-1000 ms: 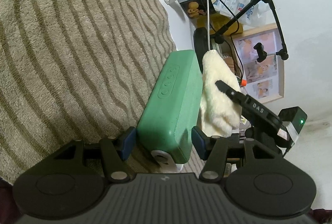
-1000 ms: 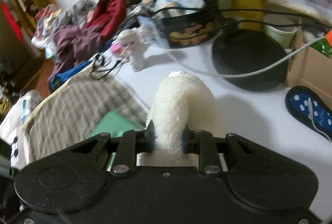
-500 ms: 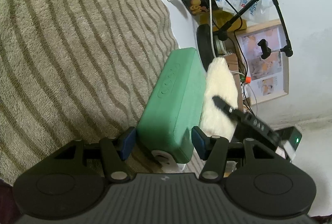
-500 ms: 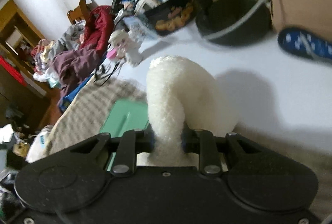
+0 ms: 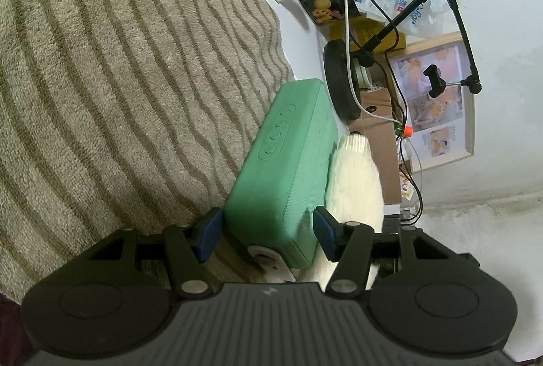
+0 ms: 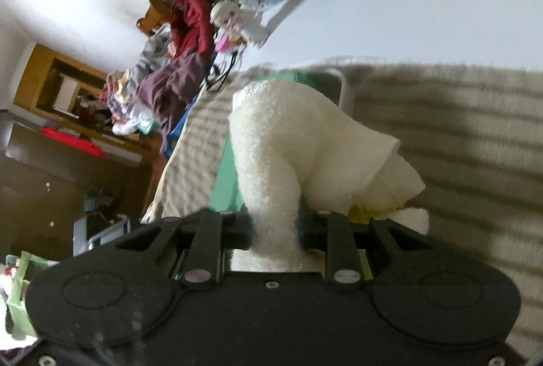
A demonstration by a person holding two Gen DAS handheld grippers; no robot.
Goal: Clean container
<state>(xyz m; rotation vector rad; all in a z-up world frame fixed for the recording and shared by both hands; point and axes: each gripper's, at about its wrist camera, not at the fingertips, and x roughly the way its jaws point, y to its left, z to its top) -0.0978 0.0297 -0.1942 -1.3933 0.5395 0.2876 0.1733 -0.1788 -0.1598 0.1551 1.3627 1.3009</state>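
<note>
striped towel [image 5: 118, 77] | boxy green container [image 5: 288, 162] | fluffy cream cloth [image 6: 285, 142]

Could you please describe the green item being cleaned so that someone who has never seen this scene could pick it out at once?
Start from the big striped beige towel spread over the white table. At its edge, the left gripper clamps a green box, with a cream cloth pressed along its side. It is the only green block, long and rounded, with a row of four oval buttons.

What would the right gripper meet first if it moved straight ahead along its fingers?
Probably the green container: the right gripper pinches a white cloth lying against it, so the cloth presses harder first. Depth unclear.
</note>
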